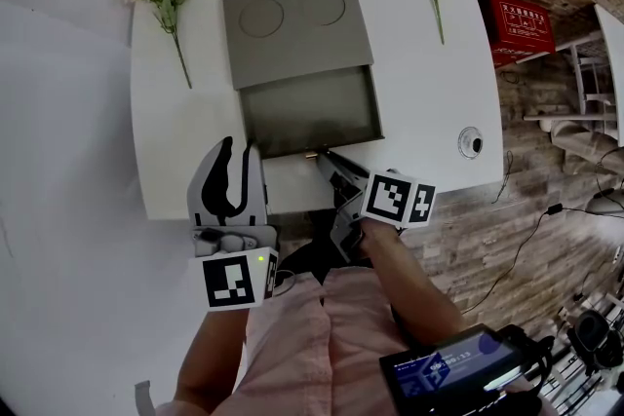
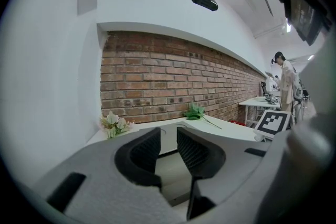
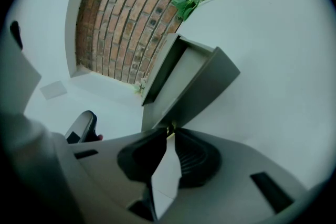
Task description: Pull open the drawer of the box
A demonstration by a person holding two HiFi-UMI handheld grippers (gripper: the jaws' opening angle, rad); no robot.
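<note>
Head view looks steeply down on the table [image 1: 419, 93]; gripper views face the brick wall [image 2: 173, 76] across it.

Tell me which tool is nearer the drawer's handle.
Right. The right tool is closed on the handle at the front of the open drawer; the left tool hangs open at the near edge of the table, left of the drawer.

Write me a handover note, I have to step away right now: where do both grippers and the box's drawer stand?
Left gripper: open, empty, hovering over the near edge of the white table.
Right gripper: shut on the small brass-coloured knob of the drawer front.
Grey rectangular box lies flat mid-table; its grey drawer is pulled well out, nothing visible inside.
To do: probably pull a little further if needed, then release the knob.
</note>
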